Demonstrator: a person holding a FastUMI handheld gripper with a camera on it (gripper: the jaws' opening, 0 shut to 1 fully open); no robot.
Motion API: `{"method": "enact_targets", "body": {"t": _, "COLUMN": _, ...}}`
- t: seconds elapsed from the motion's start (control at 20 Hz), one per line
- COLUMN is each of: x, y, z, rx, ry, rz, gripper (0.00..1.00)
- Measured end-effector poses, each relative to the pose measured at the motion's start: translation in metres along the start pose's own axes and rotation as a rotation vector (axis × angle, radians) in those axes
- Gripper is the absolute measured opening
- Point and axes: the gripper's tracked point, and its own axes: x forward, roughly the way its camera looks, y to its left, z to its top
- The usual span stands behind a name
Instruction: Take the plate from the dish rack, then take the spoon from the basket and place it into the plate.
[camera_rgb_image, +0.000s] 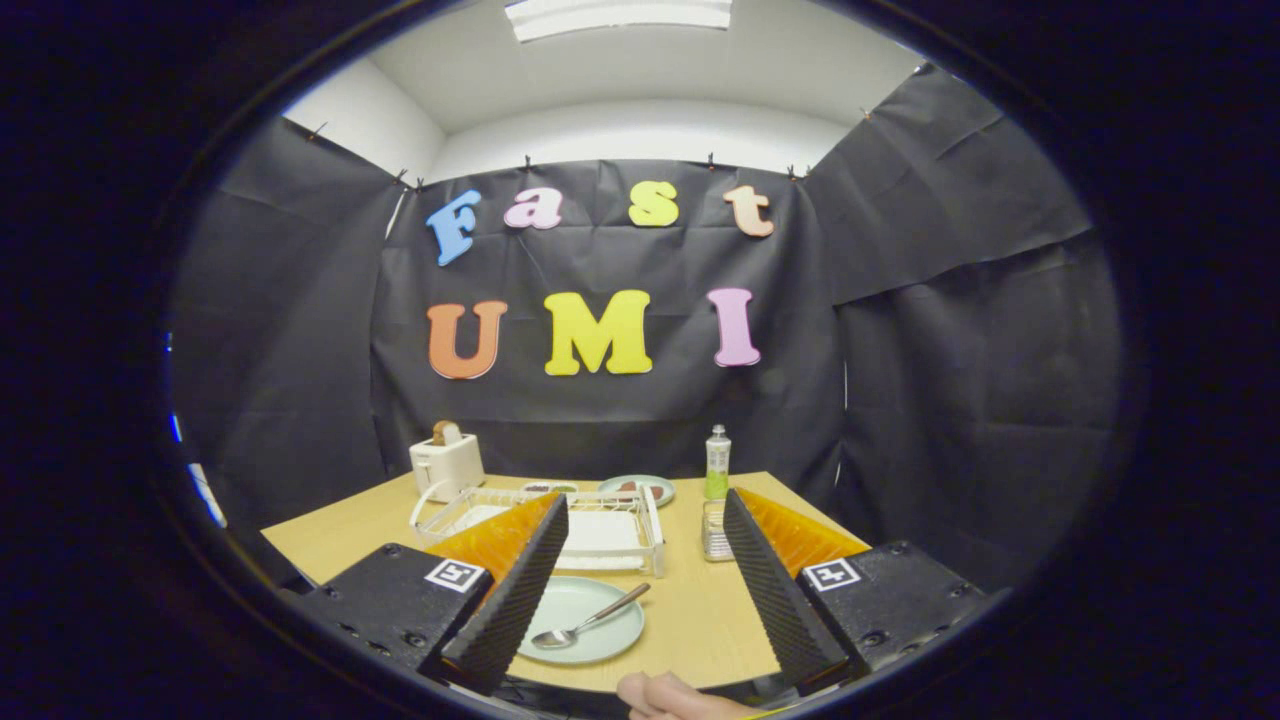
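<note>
A pale green plate (575, 625) lies on the wooden table (700, 610) between my fingers, close to the left one. A metal spoon (590, 620) rests in the plate, its handle pointing away to the right. Just beyond the plate stands the white wire dish rack (620, 515). A small wire basket (714, 535) sits beside the right finger's tip. My gripper (640, 525) is raised above the table, open, with nothing between its fingers.
A white toaster (446, 465) with bread stands at the back left. A second plate (640, 489) with food lies behind the rack, and a green bottle (717, 462) stands behind the basket. A person's hand (670, 697) shows at the table's near edge.
</note>
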Motion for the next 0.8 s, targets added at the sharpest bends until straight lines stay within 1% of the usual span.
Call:
{"method": "enact_targets", "body": {"t": 0.1, "x": 0.001, "y": 0.001, "z": -0.005, "rx": 0.002, "ry": 0.015, "rz": 0.005, "gripper": 1.00}}
{"method": "enact_targets", "body": {"t": 0.3, "x": 0.005, "y": 0.008, "z": -0.018, "rx": 0.029, "ry": 0.070, "rz": 0.047, "gripper": 1.00}}
{"method": "enact_targets", "body": {"t": 0.5, "x": 0.007, "y": 0.006, "z": -0.018, "rx": 0.032, "ry": 0.071, "rz": 0.044, "gripper": 1.00}}
{"method": "enact_targets", "body": {"t": 0.8, "x": 0.005, "y": 0.006, "z": -0.018, "rx": -0.012, "ry": 0.062, "rz": 0.015, "gripper": 1.00}}
